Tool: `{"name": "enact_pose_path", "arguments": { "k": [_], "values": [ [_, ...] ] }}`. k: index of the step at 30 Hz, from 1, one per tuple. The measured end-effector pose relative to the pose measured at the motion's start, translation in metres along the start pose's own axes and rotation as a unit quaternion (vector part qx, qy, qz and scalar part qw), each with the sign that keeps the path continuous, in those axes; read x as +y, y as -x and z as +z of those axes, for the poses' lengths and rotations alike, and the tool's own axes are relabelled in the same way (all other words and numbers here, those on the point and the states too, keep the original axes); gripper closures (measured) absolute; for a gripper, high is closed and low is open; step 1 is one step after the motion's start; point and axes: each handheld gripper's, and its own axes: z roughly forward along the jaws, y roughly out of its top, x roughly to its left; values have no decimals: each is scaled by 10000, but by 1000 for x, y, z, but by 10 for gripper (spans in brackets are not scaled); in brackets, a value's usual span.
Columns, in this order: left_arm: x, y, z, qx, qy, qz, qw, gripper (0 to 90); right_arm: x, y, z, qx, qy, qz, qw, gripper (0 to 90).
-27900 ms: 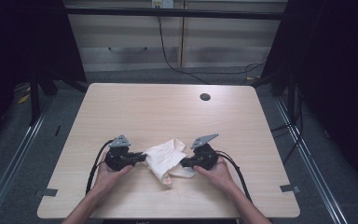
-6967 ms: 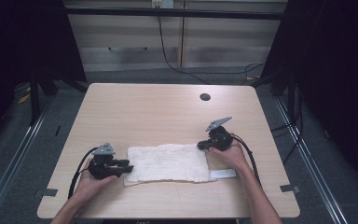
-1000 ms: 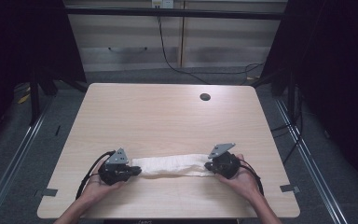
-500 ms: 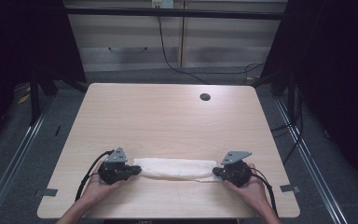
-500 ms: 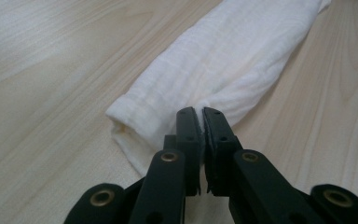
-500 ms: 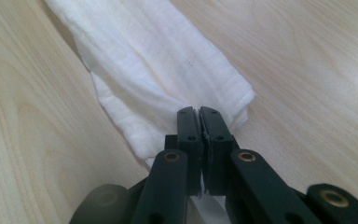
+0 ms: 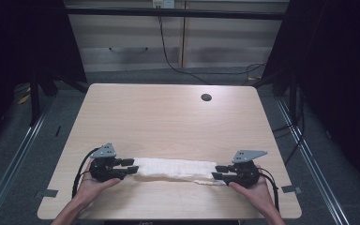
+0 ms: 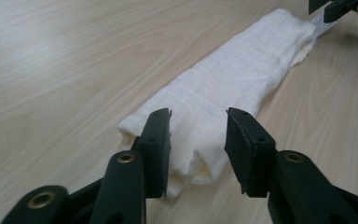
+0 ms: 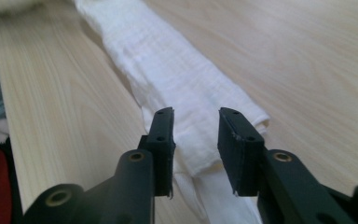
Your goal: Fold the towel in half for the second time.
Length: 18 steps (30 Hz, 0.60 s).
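One white cloth (image 7: 174, 169), folded into a long narrow band, lies on the surface (image 7: 168, 117) near its 6 o'clock edge, running from 9 to 3 o'clock. The left gripper (image 7: 126, 168) sits at the band's 9 o'clock end and the right gripper (image 7: 221, 172) at its 3 o'clock end. Both pairs of jaws have just been opening and stand apart, each end of the cloth lying loose between them, unpressed. As I judge it, a jaw pulled back carelessly could snag a layer and drag the fold open, since the ends sit thick and uneven. Count: one cloth, two grippers, one dark round hole (image 7: 206, 97) toward 1 o'clock.
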Motion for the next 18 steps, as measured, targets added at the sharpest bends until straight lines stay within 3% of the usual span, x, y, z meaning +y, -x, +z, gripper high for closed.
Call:
{"name": "enact_pose_path", "arguments": {
  "k": [2, 3, 7, 8, 10, 12, 14, 18],
  "values": [
    [1, 0, -2, 11, 20, -48, 10000, 529, 0, 1, -4, -56, 84, 46, 9999, 623],
    [2, -2, -5, 13, 61, -82, 9999, 490, 0, 3, -12, -193, 268, 151, 9993, 584],
    [0, -8, -18, 266, 128, -356, 9989, 398, -4, 9, -26, -593, 503, 388, 9962, 509],
    [-2, -10, -22, 356, 154, -432, 9983, 398, -4, 9, -26, -593, 503, 388, 9962, 509],
    [-7, -14, -31, 537, 231, -572, 9967, 364, -14, 17, -40, -926, 681, 641, 9913, 469],
    [-12, -18, -35, 597, 252, -646, 9958, 353, -16, 18, -43, -1014, 698, 695, 9900, 448],
    [-19, -23, -38, 801, 225, -719, 9939, 335, -25, 24, -49, -1273, 766, 788, 9858, 438],
    [-29, -29, -35, 877, 151, -912, 9919, 299, -39, 32, -54, -1578, 779, 1008, 9792, 381]
  ]
}}
